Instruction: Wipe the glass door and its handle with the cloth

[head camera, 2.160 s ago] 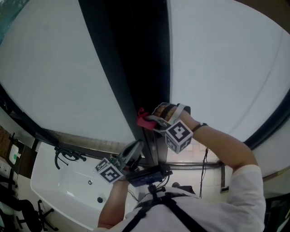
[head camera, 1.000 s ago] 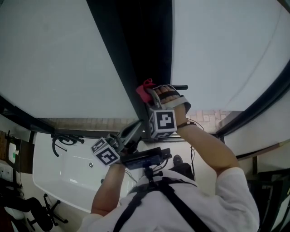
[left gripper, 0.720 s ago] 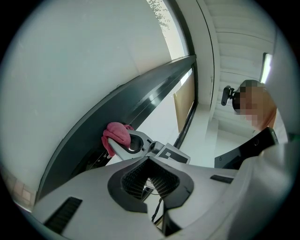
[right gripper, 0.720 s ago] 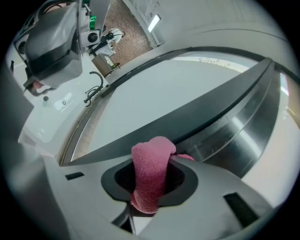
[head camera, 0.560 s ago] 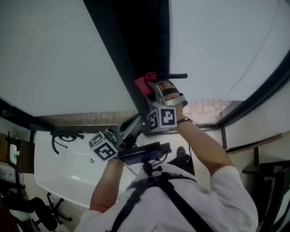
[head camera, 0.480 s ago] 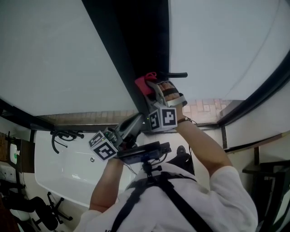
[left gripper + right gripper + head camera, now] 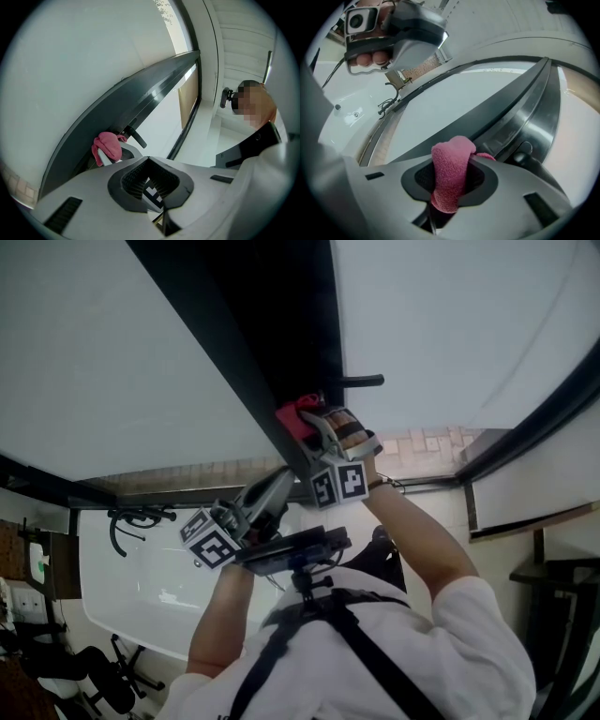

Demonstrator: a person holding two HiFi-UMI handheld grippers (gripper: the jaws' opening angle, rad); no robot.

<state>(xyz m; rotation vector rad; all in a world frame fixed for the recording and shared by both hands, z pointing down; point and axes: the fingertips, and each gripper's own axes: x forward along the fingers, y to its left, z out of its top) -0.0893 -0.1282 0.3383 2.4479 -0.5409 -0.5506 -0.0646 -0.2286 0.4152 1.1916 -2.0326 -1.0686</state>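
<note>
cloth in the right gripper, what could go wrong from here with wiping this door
Only a small wad of the cloth pokes out of the shut jaws of the right gripper, so hard plastic might scrape the glass door. The wad sits close to the handle and could snag on it. The left gripper, jaws shut on nothing, hangs just below the right one, so the two might bump.

The handle (image 7: 361, 382) seems mostly hidden behind the cloth (image 7: 298, 418).
</note>
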